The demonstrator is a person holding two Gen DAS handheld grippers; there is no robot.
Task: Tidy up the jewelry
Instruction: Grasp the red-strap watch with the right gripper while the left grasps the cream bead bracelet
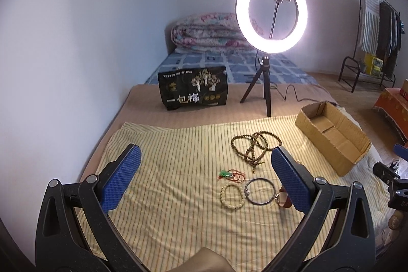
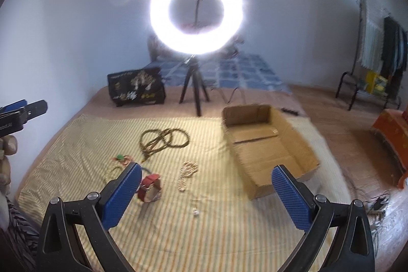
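Note:
Jewelry lies on a yellow striped cloth [image 1: 178, 157]. A long brown bead necklace [image 1: 255, 147] lies beyond a red string with a green charm [image 1: 229, 175], a pale bead bracelet [image 1: 233, 196] and a dark bangle [image 1: 260, 191]. A red-strap watch [image 2: 150, 189] and a pale pearl string [image 2: 187, 175] lie nearer the open cardboard box [image 2: 265, 144]. My left gripper [image 1: 204, 175] is open and empty above the cloth. My right gripper [image 2: 206, 193] is open and empty, its left finger beside the watch.
A lit ring light on a tripod [image 1: 271, 12] stands behind the cloth beside a black snack bag [image 1: 192, 87]. A folded quilt [image 1: 206, 29] lies on the blue mattress. A clothes rack [image 1: 377, 29] stands at the right. A small white bead [image 2: 195, 212] lies on the cloth.

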